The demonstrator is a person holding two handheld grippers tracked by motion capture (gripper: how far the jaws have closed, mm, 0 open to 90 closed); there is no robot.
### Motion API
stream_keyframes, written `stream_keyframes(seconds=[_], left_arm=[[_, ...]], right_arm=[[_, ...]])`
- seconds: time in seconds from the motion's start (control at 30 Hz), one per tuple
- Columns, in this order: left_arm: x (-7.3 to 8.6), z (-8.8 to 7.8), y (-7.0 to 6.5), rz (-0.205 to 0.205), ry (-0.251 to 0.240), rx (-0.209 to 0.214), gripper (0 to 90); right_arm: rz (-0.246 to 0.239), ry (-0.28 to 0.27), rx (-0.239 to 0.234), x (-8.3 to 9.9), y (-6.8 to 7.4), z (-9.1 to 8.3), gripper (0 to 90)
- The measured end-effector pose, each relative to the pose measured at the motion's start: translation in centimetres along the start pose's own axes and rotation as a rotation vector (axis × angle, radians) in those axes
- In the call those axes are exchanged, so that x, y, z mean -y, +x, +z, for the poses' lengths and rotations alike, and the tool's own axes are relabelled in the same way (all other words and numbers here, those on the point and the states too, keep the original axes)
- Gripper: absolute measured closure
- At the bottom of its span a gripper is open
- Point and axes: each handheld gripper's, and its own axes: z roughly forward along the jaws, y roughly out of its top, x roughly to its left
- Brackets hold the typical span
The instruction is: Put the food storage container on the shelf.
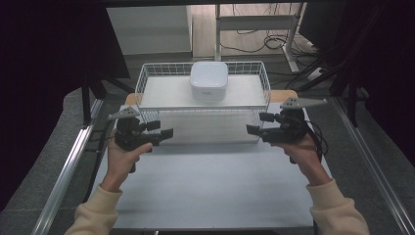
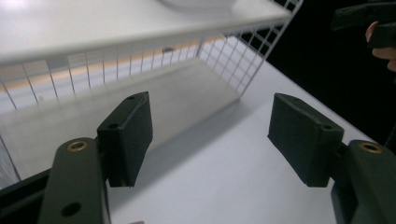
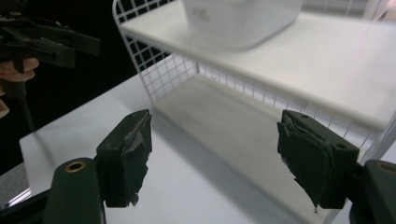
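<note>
Both grippers hover released in front of the rack, nothing held.

The left gripper (image 1: 164, 128) hangs above the table (image 1: 210, 186) with its jaws spread wide and empty; the rack (image 1: 147, 81) stands just ahead of it and to its right, its near corner close beyond the jaw tips. The right gripper (image 1: 258, 123) is likewise released, jaws well apart with only bare table between them; the rack's other near corner lies just ahead and to its left. The two grippers point inward toward each other, well apart, with the rack's front between and beyond them. The white box (image 1: 209, 81) sits on the rack's upper shelf, above and beyond both grippers, about midway between them, touched by neither. In the right gripper view the box (image 3: 240, 18) rests on the shelf up ahead of the jaws.
</note>
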Motion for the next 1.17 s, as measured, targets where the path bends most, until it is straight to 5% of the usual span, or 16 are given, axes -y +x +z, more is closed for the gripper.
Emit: stream_keyframes(seconds=[0.13,0.37,0.6,1.17], left_arm=[[1.9,0.2,-0.5,0.013,0.012,-0.027,28.5],[6.9,1.1,-1.0,0.013,0.122,-0.027,26.7],[8.5,1.4,-1.1,0.023,0.146,-0.058,26.3],[8.9,1.7,-1.0,0.004,0.158,-0.043,27.0]], right_arm=[[-0.005,0.007,-0.013,2.3,0.4,-0.1,26.2],[0.037,0.064,-0.024,7.9,0.6,-0.2,26.3],[0.045,0.129,-0.002,11.4,0.4,0.2,26.4],[0.051,0.117,-0.015,12.5,0.4,0.1,24.9]])
